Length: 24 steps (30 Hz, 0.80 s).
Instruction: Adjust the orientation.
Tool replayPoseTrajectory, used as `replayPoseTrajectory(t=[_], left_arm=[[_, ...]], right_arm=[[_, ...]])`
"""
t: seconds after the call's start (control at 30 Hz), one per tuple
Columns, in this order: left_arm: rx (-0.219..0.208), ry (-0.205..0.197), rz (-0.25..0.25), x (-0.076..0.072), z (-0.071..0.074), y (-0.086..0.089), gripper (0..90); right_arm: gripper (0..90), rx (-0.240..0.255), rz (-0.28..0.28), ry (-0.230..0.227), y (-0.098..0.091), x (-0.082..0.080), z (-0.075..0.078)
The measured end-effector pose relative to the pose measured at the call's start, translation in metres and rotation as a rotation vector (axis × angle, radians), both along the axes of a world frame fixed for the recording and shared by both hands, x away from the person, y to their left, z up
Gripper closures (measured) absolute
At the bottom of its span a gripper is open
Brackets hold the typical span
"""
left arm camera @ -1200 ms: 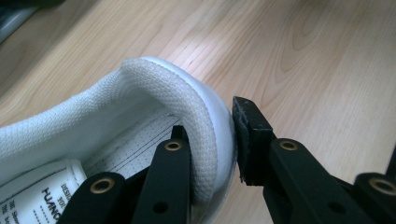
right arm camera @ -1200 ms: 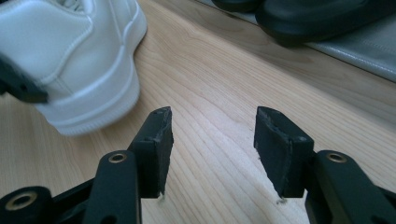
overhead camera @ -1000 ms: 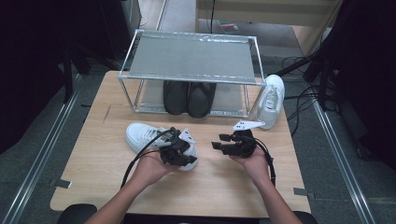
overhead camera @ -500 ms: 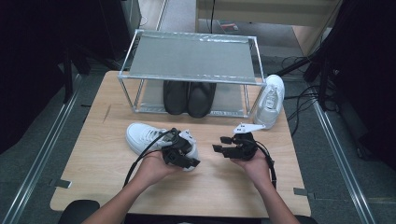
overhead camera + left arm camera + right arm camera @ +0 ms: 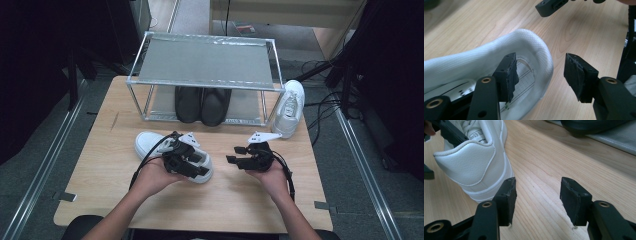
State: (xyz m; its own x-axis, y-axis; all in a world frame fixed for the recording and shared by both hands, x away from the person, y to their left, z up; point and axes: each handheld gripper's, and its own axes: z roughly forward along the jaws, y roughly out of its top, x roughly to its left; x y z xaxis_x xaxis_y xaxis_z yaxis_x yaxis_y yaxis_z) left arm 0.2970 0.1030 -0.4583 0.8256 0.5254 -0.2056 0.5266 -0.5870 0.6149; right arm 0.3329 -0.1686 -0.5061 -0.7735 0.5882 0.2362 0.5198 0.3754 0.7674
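Note:
A white sneaker (image 5: 150,145) lies on the wooden table (image 5: 100,165), toe to the left. My left gripper (image 5: 197,167) is at its heel. In the left gripper view the jaws (image 5: 540,66) straddle the heel collar (image 5: 529,42), one inside the shoe and one outside, with neither pad pressing. They have just been opening, so the gripper is open. My right gripper (image 5: 237,156) hovers to the right of the sneaker, open and holding nothing. In the right gripper view the jaws (image 5: 537,195) stand over bare wood, with the sneaker's heel (image 5: 471,162) to the left.
A metal rack (image 5: 205,62) stands at the back of the table, with a pair of black shoes (image 5: 202,105) on its lower shelf. A second white sneaker (image 5: 290,107) leans at the rack's right end. Cables lie on the floor to the right.
The left gripper's jaws have spread apart and let go of the sneaker's heel, and the left hand has shifted slightly. The right hand has stayed still.

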Motion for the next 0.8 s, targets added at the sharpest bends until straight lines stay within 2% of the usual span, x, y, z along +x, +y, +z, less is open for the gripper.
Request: replayPoseTrajectory(t=[0.07,0.2,0.3,0.4,0.5,0.8], left_arm=[[-0.002,-0.017,0.004,-0.001,0.005,0.004,43.8],[-0.006,-0.026,0.02,-0.002,0.01,0.011,42.8],[-0.031,-0.031,0.042,-0.003,0.014,0.019,42.7],[-0.024,-0.045,0.064,-0.003,0.018,0.028,42.2],[-0.036,-0.048,0.093,-0.003,0.022,0.037,42.1],[-0.041,-0.059,0.164,-0.007,0.025,0.062,41.9]], right_arm=[[48.3,0.0,0.005,-0.002,0.001,0.0,0.0],[48.2,-0.005,0.016,0.0,0.004,0.001,0.0],[48.2,-0.001,0.021,0.002,0.006,0.002,0.001],[48.2,-0.003,0.031,-0.004,0.009,0.004,0.0],[48.2,-0.004,0.04,-0.001,0.012,0.005,0.0],[48.3,-0.005,0.066,0.0,0.023,0.009,0.001]])
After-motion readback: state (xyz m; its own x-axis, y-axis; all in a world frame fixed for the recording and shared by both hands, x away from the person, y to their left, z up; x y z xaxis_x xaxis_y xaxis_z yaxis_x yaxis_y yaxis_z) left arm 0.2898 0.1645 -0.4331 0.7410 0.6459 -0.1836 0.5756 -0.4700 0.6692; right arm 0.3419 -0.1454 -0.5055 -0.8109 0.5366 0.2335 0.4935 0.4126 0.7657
